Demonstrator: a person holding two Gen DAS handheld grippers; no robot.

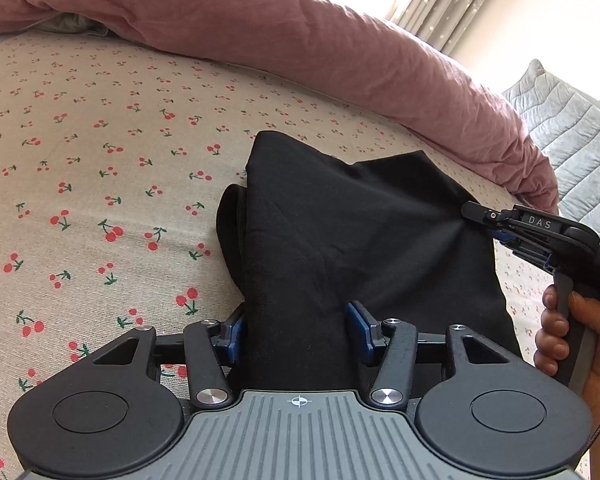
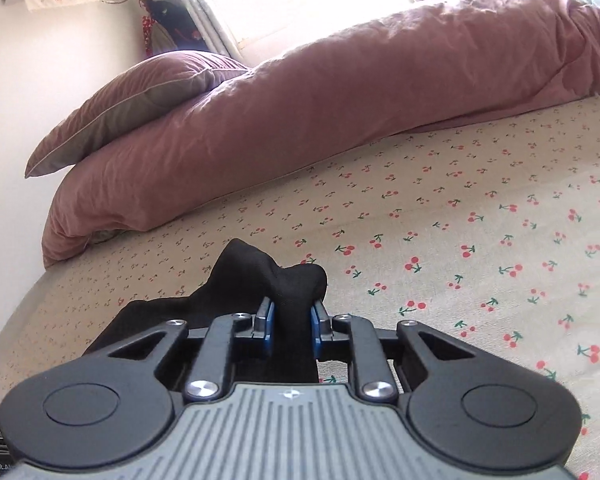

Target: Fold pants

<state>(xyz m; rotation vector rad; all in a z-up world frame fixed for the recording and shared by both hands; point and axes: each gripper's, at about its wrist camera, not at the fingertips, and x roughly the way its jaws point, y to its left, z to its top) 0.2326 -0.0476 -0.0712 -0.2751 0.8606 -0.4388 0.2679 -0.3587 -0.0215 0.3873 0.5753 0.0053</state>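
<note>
I've got the black pants (image 1: pixel 340 232) bunched in both jaws, left gripper (image 1: pixel 298 336) half-open around a thick fold, right gripper (image 2: pixel 292 326) pinching a corner, lifting them off the bed (image 1: pixel 100 120) mid-sheet to fold.

- I count one pair of black pants (image 1: pixel 340 232), bunched on the cherry-print sheet (image 1: pixel 100 160).
- One sheet, under the pants.
- One pink duvet (image 1: pixel 300 52), rolled long behind the pants.
- One pink pillow (image 2: pixel 132 108), at the duvet's end.
- One grey quilted cover (image 1: pixel 572 136), beyond the duvet.
- Two grippers: the left gripper (image 1: pixel 298 332) and the right gripper (image 2: pixel 292 320), both at the pants.
- One hand (image 1: pixel 560 340) visible, beside the pants.
</note>
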